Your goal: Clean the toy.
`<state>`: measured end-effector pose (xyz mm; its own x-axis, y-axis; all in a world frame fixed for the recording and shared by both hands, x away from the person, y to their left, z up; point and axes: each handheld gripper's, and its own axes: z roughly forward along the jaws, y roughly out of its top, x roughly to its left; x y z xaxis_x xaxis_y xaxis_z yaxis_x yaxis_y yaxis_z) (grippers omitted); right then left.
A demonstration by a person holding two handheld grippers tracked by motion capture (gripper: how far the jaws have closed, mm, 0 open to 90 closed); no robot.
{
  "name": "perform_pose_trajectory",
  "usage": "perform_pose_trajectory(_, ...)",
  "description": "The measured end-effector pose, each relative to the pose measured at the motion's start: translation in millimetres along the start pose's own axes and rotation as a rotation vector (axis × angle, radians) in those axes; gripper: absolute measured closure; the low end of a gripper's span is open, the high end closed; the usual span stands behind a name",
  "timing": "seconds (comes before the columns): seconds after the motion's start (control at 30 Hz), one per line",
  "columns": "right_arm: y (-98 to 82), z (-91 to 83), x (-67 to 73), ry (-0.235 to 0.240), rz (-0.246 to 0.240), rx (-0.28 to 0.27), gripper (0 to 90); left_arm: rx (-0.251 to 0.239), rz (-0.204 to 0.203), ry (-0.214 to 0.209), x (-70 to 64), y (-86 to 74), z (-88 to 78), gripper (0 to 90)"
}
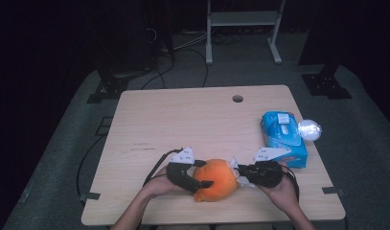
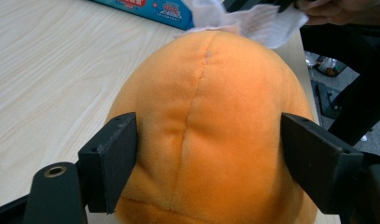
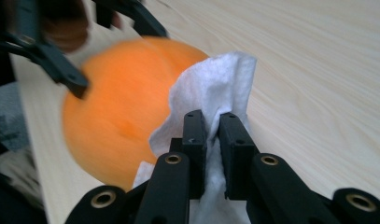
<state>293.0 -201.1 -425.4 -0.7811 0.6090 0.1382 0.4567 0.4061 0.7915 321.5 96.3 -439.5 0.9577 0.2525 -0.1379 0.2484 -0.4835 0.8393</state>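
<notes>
High view: an orange plush toy [image 1: 215,179] is seen near the front edge of the table [image 1: 183,115], clamped between the jaws of the left gripper [image 1: 202,184]. A white tissue [image 3: 215,88] is pinched by the right gripper [image 3: 212,123] and pressed against the toy's side. A blue wipes pack [image 1: 283,136] lies nearby.

Orange plush toy [image 1: 215,179] with a stitched seam, white tissue [image 3: 211,88], black-jawed left gripper [image 1: 202,184] and right gripper [image 1: 240,170], and blue wipes pack [image 1: 283,136] with a white lid, on a pale wood-grain table [image 1: 183,120].
</notes>
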Motion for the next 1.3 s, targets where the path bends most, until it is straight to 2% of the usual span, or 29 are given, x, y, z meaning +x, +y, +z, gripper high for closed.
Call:
perform_pose_trajectory(0.03,-1.6,0.2,-1.4,-0.022,0.002,0.014,80.9,-0.001,0.001,-0.003,0.5,-0.4,-0.3,20.9)
perform_pose_trajectory(0.07,-1.8,0.0,-1.3,-0.024,0.005,0.014,81.0,-0.001,-0.003,-0.005,0.7,-0.5,-0.4,20.9)
perform_pose_trajectory(0.17,5.1,-4.4,3.6,-0.001,0.002,-0.045,81.0,-0.005,-0.01,-0.01,1.4,-1.1,0.2,20.9)
perform_pose_trajectory(0.23,9.1,-5.4,7.3,0.011,-0.007,-0.062,80.9,-0.004,-0.007,-0.011,1.5,-1.1,0.1,20.9)
perform_pose_trajectory(0.3,8.4,-3.6,8.0,0.017,-0.012,-0.049,80.9,-0.004,-0.007,-0.01,1.4,-0.9,0.1,20.9)
perform_pose_trajectory(0.37,4.1,-1.5,2.9,0.03,0.009,-0.032,80.9,-0.004,-0.004,-0.006,1.1,-0.2,1.1,20.9)
perform_pose_trajectory(0.43,0.6,-1.2,-1.2,0.008,0.016,0.002,80.9,0.0,-0.004,-0.006,0.3,0.7,1.8,20.8)
perform_pose_trajectory(0.5,0.2,-3.9,-3.1,0.008,0.026,-0.01,80.9,0.005,0.01,-0.008,-2.1,1.8,3.0,20.7)
perform_pose_trajectory(0.63,15.0,-12.1,7.1,0.023,0.004,-0.1,80.3,0.019,0.04,-0.013,-8.4,4.8,7.8,20.6)
perform_pose_trajectory(0.7,18.0,-10.0,10.9,0.039,-0.006,-0.104,80.2,0.029,0.063,-0.016,-12.2,6.1,9.5,20.1)
perform_pose_trajectory(0.8,12.5,0.8,13.2,0.072,-0.011,-0.062,80.3,0.048,0.082,-0.035,-14.5,8.6,8.1,18.3)
perform_pose_trajectory(0.87,7.5,4.2,14.0,0.087,-0.004,-0.044,80.5,0.041,0.08,-0.053,-14.1,12.5,3.9,15.1)
perform_pose_trajectory(0.93,6.3,2.4,14.4,0.079,-0.018,-0.029,80.5,0.036,0.066,-0.034,-11.2,15.4,-1.9,12.5)
perform_pose_trajectory(1.0,5.1,0.4,13.4,0.078,-0.023,-0.013,80.6,0.055,0.04,-0.009,-6.4,12.2,-2.5,10.4)
perform_pose_trajectory(1.03,4.8,-0.5,11.7,0.09,-0.015,-0.007,80.5,0.072,0.009,-0.025,-3.5,7.8,1.0,10.0)
perform_pose_trajectory(1.07,5.7,-1.4,10.0,0.102,-0.01,-0.009,80.5,0.08,-0.001,-0.032,-2.8,4.8,4.4,10.1)
perform_pose_trajectory(1.17,12.4,-6.3,14.1,0.076,-0.032,-0.043,80.5,0.087,0.025,-0.022,-6.3,5.2,7.6,13.7)
perform_pose_trajectory(1.3,22.5,-8.0,24.9,0.087,-0.067,-0.096,80.3,0.089,0.085,-0.005,-17.9,12.2,11.2,15.6)
